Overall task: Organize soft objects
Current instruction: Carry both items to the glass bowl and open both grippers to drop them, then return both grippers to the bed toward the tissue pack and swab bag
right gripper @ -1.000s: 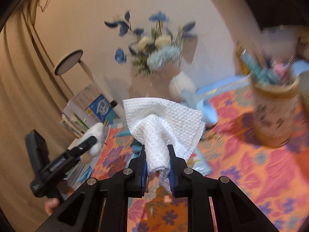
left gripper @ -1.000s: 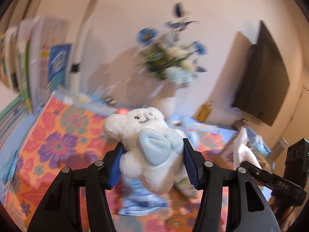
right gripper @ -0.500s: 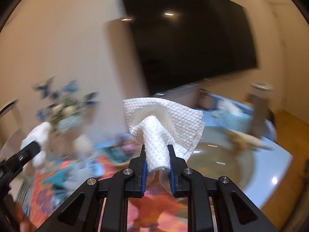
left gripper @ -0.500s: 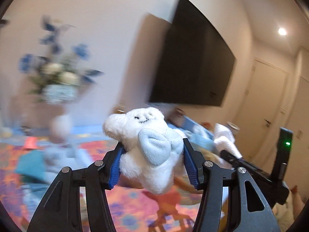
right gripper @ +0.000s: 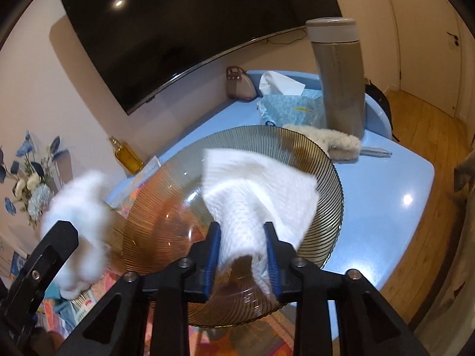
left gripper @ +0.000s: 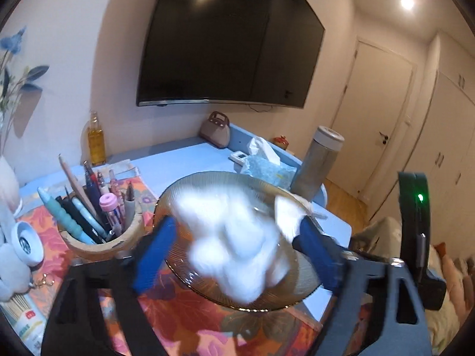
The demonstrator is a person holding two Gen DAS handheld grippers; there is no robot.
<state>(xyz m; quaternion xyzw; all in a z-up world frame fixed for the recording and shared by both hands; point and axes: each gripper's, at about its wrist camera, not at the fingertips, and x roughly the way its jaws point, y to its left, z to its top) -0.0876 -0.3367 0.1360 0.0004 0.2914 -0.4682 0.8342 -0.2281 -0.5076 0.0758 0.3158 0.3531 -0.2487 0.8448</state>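
A white plush toy (left gripper: 234,243), blurred, hangs between the spread blue pads of my left gripper (left gripper: 234,255), above a ribbed amber glass bowl (left gripper: 190,184); the pads stand clear of it. It also shows in the right wrist view (right gripper: 80,222). My right gripper (right gripper: 242,255) has its jaws parted around a white waffle cloth (right gripper: 258,190), which is blurred and sits over the same bowl (right gripper: 326,160). I cannot tell whether either object touches the bowl.
A pen holder (left gripper: 98,222) full of pens stands left of the bowl. A grey flask (right gripper: 338,74), a tissue pack (right gripper: 291,106), a beige furry item (right gripper: 332,142), a small bag (right gripper: 239,84) and an oil bottle (left gripper: 96,139) stand behind on the blue table (right gripper: 386,192).
Both grippers have swung right from the flower vase to above the amber bowl. Both pairs of jaws have opened, and the plush toy and the cloth are blurred as they come loose.
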